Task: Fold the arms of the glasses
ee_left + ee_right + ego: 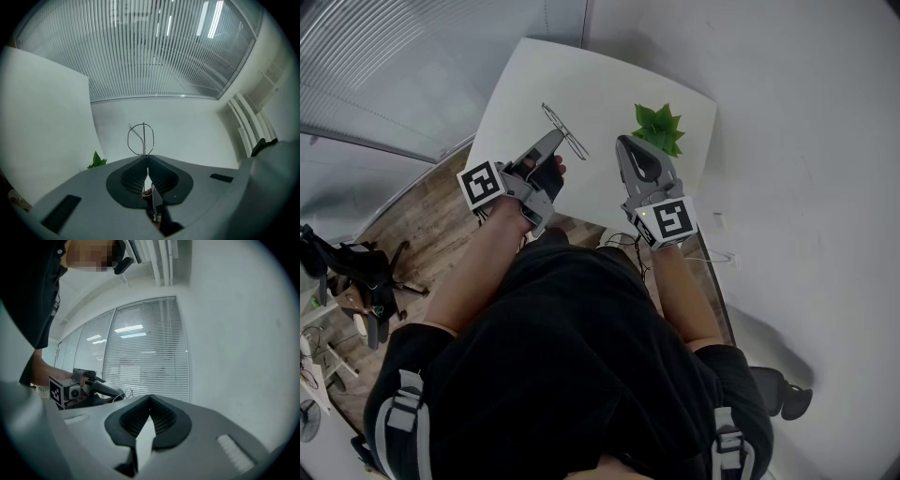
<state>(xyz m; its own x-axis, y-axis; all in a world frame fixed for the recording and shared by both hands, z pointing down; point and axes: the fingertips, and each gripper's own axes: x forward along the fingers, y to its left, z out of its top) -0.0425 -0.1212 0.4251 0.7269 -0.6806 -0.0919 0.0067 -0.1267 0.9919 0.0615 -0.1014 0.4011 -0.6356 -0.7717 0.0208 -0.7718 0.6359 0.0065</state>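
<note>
In the left gripper view the glasses [140, 139] show only one wire rim above the closed fingers [133, 174] of the left gripper [147, 161]; which part is gripped stays hidden. The plant [97, 161] sits mostly behind that gripper's body. In the head view the person's arms [478, 267] cover the counter's [525, 84] near edge.

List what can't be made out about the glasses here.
- Arms of the glasses, folded or not: too thin in head view; end-on in left gripper view.
- Part clamped by the left gripper: hidden between its shut jaws.
- Right gripper view: only a tiny wire loop beside the left gripper.
</note>
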